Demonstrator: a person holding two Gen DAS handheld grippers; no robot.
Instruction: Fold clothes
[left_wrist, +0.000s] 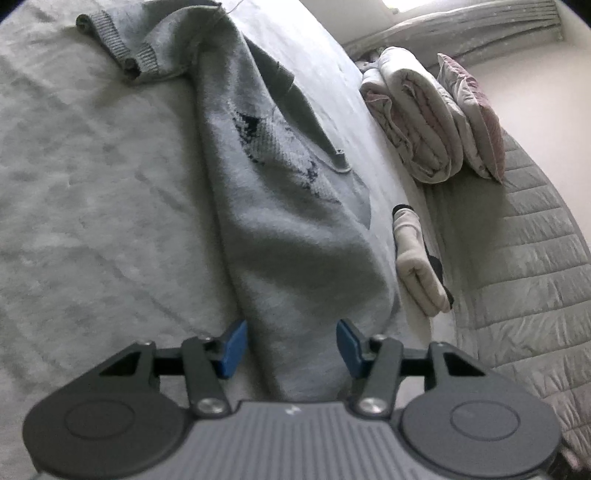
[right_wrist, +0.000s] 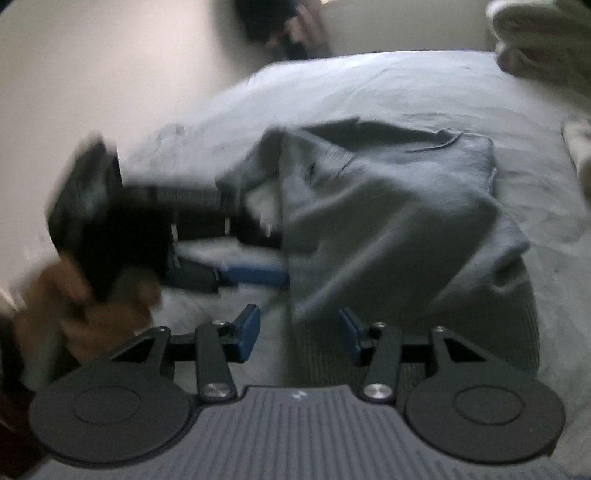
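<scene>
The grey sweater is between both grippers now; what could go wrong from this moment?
1. Both the left gripper and the right gripper are open around the grey sweater, so it may slip and bunch.
2. The folded socks lie close beside it and could be dragged along.

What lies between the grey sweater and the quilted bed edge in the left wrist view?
A folded pair of cream socks lies on the sheet between the grey sweater and the quilted edge.
</scene>
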